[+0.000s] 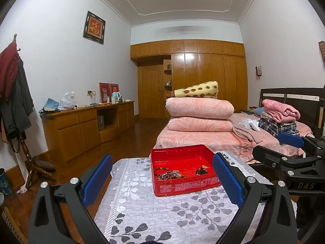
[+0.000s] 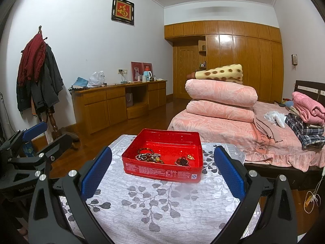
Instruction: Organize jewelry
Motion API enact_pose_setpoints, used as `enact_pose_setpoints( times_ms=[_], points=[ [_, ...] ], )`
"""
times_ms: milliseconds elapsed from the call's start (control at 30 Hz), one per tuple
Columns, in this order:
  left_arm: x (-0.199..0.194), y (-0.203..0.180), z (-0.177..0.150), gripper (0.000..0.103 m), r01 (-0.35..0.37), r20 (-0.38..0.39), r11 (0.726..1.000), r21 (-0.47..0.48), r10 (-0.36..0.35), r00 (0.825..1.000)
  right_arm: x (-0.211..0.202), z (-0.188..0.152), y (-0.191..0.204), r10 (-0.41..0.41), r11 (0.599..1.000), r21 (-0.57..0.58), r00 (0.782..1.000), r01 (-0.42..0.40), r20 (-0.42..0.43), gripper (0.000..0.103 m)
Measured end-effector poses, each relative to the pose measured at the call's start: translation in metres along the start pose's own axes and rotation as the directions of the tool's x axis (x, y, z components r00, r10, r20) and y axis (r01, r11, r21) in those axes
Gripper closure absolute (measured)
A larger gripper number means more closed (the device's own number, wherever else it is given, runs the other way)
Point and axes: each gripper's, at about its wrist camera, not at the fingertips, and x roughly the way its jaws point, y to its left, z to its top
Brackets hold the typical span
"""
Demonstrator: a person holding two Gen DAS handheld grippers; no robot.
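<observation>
A red tin box [image 1: 182, 188] [image 2: 162, 171] stands on a small table with a grey leaf-patterned cloth [image 1: 154, 213] [image 2: 154, 207]. Inside lie a heap of bead bracelets [image 1: 169, 173] [image 2: 149, 156] and a dark red bead piece with a gold charm [image 1: 202, 169] [image 2: 183, 160]. My left gripper [image 1: 162, 178] is open and empty, held above the table short of the box. My right gripper [image 2: 162, 168] is open and empty, also short of the box. Each gripper shows at the edge of the other's view.
A bed [image 2: 233, 130] with folded pink quilts [image 1: 200, 113] and stacked clothes stands behind and to the right of the table. A wooden sideboard [image 1: 87, 126] runs along the left wall. A coat stand with hanging clothes [image 2: 38, 77] stands at far left. Wooden floor lies between.
</observation>
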Motion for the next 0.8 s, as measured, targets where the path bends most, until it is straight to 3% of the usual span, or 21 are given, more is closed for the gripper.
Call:
enact_pose_setpoints(
  times_ms=[800],
  points=[
    [0.0010, -0.0011, -0.0007, 0.006, 0.013, -0.010, 1.000, -0.018, -0.013, 1.000, 0.0000, 0.0002, 0.0000, 0.000, 1.000, -0.001, 1.000, 0.000, 0.000, 0.006]
  ],
)
